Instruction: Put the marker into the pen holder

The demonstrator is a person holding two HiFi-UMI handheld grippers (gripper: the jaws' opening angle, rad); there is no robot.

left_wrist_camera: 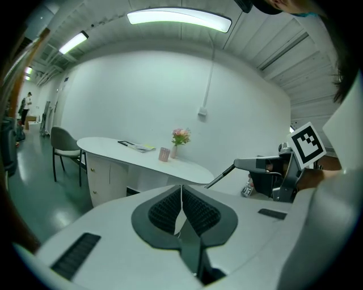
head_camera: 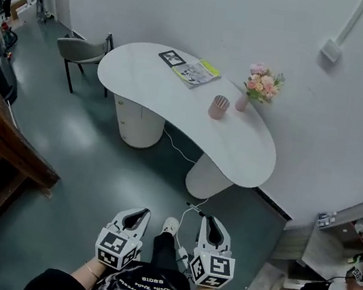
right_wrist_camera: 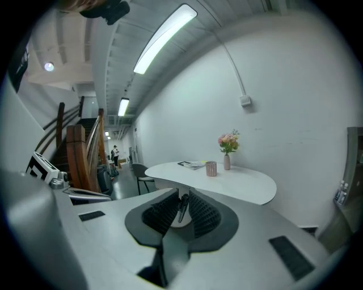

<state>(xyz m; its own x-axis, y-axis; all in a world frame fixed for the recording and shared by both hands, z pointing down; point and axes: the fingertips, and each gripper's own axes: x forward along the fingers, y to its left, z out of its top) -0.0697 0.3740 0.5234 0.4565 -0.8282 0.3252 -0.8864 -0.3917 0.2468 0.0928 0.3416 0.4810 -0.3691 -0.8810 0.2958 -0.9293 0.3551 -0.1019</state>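
Well short of the worktop (head_camera: 145, 73), my right tool (head_camera: 209, 220) pinches the marker (head_camera: 195, 209); my left tool (head_camera: 136, 214) is pressed together, empty. Reaching the pen holder (head_camera: 219, 106) and dropping it in remain.

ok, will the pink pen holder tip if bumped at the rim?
Possibly: the pen holder looks taller than wide and probably light, so a sideways knock could tip it. It stands free on the smooth table, so it may slide.

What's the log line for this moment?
right gripper: shut on marker | left gripper: shut, empty | holder: on table beside vase | marker: not yet in holder
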